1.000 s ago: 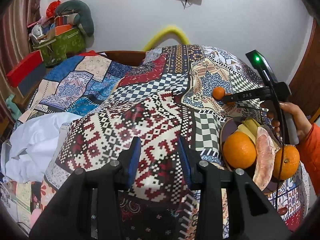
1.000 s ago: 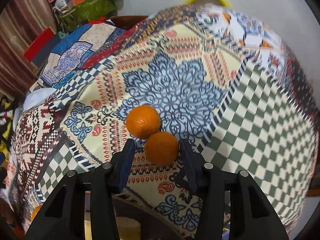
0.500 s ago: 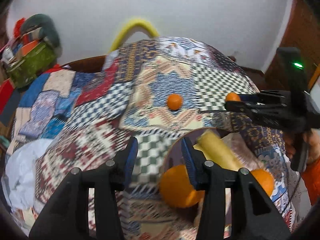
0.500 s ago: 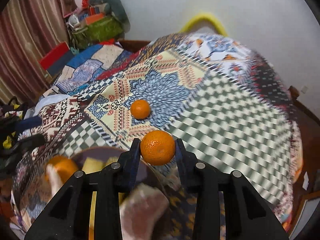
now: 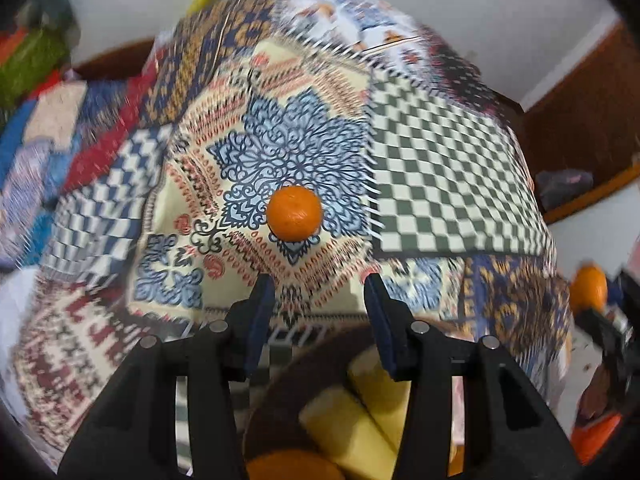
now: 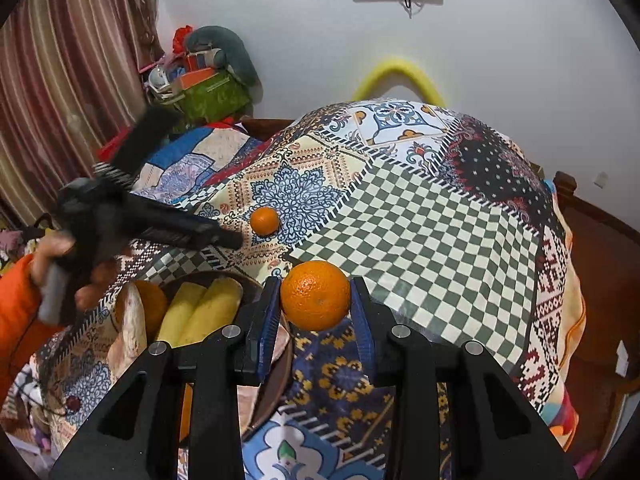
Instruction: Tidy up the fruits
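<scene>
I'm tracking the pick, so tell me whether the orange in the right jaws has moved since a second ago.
Yes. The held orange has left its spot touching the loose orange on the blue medallion, toward the bowl.

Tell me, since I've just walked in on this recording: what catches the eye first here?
The bright orange clamped in the right gripper, lifted above the patchwork cloth beside the brown bowl of bananas. Next, a second orange lying alone on the cloth's blue floral patch, just ahead of the left gripper, whose empty jaws have just been opening.
</scene>
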### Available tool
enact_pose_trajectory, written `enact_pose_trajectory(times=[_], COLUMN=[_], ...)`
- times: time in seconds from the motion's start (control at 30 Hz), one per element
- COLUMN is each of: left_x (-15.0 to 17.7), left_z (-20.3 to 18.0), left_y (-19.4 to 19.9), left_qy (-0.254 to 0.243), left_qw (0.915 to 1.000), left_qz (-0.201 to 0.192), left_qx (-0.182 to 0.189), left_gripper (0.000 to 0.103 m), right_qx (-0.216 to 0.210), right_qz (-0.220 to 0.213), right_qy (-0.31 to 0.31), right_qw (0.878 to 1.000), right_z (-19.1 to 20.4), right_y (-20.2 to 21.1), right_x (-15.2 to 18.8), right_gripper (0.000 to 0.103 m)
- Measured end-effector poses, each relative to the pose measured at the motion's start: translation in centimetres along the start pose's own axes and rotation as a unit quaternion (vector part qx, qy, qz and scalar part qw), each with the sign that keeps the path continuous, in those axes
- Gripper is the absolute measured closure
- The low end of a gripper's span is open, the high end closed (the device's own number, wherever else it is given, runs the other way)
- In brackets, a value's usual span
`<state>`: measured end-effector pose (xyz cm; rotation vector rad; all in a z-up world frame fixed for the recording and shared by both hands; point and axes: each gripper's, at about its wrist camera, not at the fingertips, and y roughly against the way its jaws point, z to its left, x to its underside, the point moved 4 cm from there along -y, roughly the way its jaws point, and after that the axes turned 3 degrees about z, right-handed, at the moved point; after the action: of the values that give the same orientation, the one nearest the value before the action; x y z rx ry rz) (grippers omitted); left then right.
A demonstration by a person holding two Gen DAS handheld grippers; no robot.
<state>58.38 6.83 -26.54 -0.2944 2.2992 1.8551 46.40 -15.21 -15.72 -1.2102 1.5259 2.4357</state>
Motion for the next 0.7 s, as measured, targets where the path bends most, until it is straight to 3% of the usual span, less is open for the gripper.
enact_pose_trajectory(times=[0.1,0.23,0.37,0.5,0.57,0.7], left_x=[-1.3,-2.9,-4.3,-4.9,-4.9,-4.0], left_z=[0.9,0.9,0.6,0.3,0.0,-0.5], left_y=[-1.2,-2.1,-2.9,-4.3,-4.8,-3.7], left_qy=[0.02,0.009,-0.002,-0.013,-0.012,-0.023], left_qw=[0.9998,0.9997,0.9987,0.9976,0.998,0.9977], left_qz=[0.005,0.021,0.025,0.032,0.034,0.015], left_qx=[-0.004,-0.008,-0.045,-0.06,-0.051,-0.061], left_gripper=[0.057,0.057,0.057,0.058,0.066,0.067], right_qx=[-0.008,-0.006,-0.013,-0.013,-0.015,-0.016], right_qz=[-0.001,0.002,0.006,0.007,0.006,0.004], right_qy=[-0.007,-0.014,-0.028,-0.026,-0.024,-0.026], right_qw=[1.0,1.0,1.0,1.0,1.0,1.0], right_z=[-0.8,-1.6,-2.2,-2.3,-2.2,-2.0], right_y=[0.0,-0.7,-1.5,-1.9,-1.8,-1.4], right_x=[0.5,1.2,1.8,2.2,2.4,2.5], right_gripper=[0.072,0.072,0.072,0.072,0.072,0.072])
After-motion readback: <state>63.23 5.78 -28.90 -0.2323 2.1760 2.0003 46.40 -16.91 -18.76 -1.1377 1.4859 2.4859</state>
